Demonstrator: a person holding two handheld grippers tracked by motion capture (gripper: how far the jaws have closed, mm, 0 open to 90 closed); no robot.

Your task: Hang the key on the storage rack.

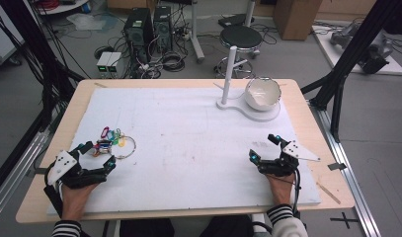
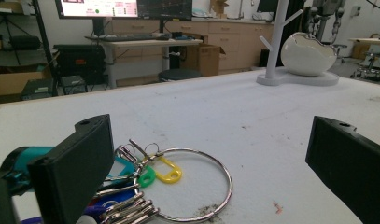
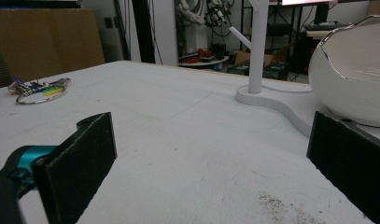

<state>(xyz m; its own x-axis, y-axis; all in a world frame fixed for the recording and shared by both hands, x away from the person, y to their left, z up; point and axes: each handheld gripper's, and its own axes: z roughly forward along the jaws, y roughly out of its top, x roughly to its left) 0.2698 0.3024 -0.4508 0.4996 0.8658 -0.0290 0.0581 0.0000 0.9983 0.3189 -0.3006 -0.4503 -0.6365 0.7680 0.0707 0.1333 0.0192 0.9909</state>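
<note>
A key bunch [image 1: 109, 140] with coloured tags on a large metal ring [image 2: 197, 186] lies on the white board at the left. My left gripper [image 1: 97, 155] stands open just short of it, its jaws wide apart with the ring between and ahead of them. The key bunch [image 3: 36, 90] also lies far off at the left in the right gripper view. My right gripper [image 1: 265, 148] rests open at the right of the board with nothing between its jaws. A white stand with a peg post [image 1: 229, 74] and a white egg-shaped bowl [image 1: 262, 94] sits at the back right.
The white foam board [image 1: 188, 148] covers most of the wooden table [image 1: 332, 192]. The stand's flat base [image 3: 276, 105] lies ahead of the right gripper, with the bowl [image 3: 355, 74] close on its right. Behind the table are a stool [image 1: 240, 39] and computer towers [image 1: 146, 29].
</note>
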